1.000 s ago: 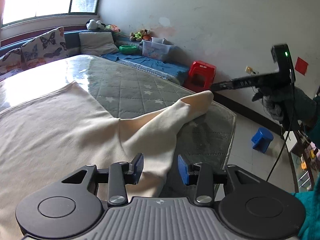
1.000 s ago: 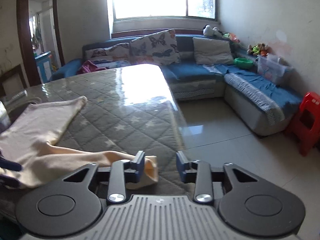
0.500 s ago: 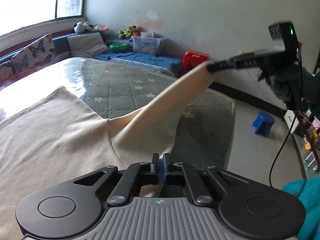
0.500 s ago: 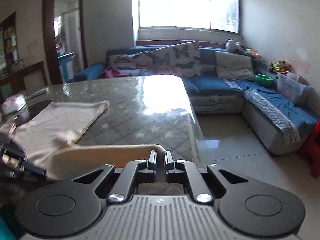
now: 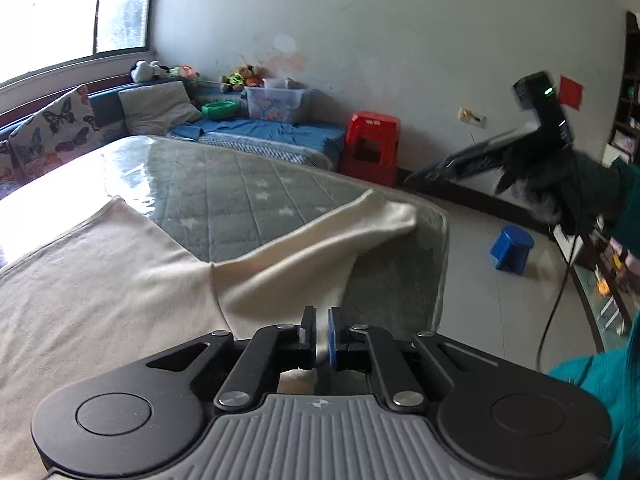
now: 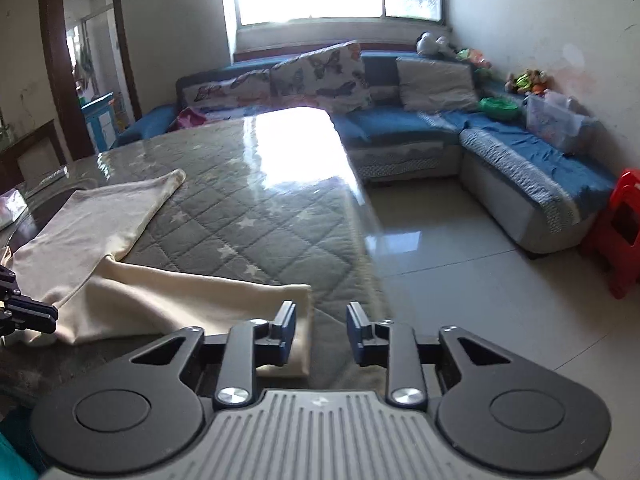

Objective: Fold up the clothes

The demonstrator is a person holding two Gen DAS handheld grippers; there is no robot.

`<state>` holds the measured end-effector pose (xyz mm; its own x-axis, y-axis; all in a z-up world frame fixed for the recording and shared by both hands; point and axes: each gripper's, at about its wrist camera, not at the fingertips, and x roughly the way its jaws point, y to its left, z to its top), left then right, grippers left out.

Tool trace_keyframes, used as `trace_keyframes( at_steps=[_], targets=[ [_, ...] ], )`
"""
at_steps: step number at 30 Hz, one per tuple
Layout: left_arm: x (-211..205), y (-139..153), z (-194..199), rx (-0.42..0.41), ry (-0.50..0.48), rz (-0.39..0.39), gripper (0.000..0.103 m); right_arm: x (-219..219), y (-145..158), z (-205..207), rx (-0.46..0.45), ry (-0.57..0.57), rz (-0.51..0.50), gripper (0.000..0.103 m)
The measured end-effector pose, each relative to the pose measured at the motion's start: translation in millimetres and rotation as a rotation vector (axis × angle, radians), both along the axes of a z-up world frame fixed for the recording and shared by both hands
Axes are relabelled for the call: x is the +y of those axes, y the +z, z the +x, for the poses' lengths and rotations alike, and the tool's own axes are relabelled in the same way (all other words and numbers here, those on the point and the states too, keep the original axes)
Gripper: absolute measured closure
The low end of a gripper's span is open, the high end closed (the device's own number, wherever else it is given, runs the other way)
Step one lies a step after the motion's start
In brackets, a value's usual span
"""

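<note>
Cream garment point(image 5: 120, 280) lies spread on quilted grey tabletop point(image 5: 248, 192), body at near left, one sleeve point(image 5: 320, 240) stretched toward far right corner. My left tongs point(image 5: 319, 334) pinch cloth at sleeve's near edge, pads nearly together. My right tongs point(image 6: 321, 334) spread wide, holding nothing, sleeve cuff point(image 6: 298, 320) just under left pad. Red stool point(image 5: 370, 146) by wall.

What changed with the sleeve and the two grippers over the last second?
The right gripper closed on the sleeve end, lifted it, and has now opened and let go; the sleeve lies back on the table, stretched toward the corner. The left gripper shut on the shirt edge half a second ago and still pinches it. The shirt body stayed flat.
</note>
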<state>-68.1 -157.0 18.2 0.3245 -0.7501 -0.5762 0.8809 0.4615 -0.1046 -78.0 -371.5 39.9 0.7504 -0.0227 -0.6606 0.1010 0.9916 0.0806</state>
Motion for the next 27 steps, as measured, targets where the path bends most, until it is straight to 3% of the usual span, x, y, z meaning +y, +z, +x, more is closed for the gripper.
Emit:
trace_keyframes(
  at_steps=[7, 8, 10, 13, 17, 19, 22, 27],
  targets=[
    [-0.5, -7.4, 1.7, 0.023, 0.029, 0.013, 0.091, 8.9, -28.5, 57.7, 0.093, 0.032, -0.007, 0.072],
    [-0.5, -8.7, 1.9, 0.027, 0.033, 0.015, 0.091, 7.9, -30.9, 63.1, 0.105, 0.036, -0.008, 0.074],
    [-0.5, -11.3, 2.3, 0.036, 0.041, 0.019, 0.091, 7.6, -32.2, 71.0, 0.102, 0.044, -0.015, 0.088],
    [-0.4, -15.2, 2.8, 0.049, 0.053, 0.025, 0.089, 10.4, -32.1, 93.8, 0.089, 0.073, -0.076, 0.089],
    [-0.3, -19.9, 3.2, 0.065, 0.068, 0.028, 0.084, 7.8, -36.1, 120.8, 0.072, 0.097, -0.124, 0.087],
    [0.1, -20.3, 2.7, 0.071, 0.077, 0.016, 0.081, 5.6, -36.0, 126.2, 0.071, 0.095, -0.132, 0.078],
    [4.0, -17.3, 3.6, 0.072, 0.119, -0.005, 0.077, 7.3, -29.7, 122.0, 0.059, 0.084, -0.149, 0.076],
    [24.5, -4.3, 4.3, 0.051, 0.246, -0.052, 0.059, 27.4, -15.9, 101.0, 0.004, 0.133, -0.123, 0.074]
  ],
)
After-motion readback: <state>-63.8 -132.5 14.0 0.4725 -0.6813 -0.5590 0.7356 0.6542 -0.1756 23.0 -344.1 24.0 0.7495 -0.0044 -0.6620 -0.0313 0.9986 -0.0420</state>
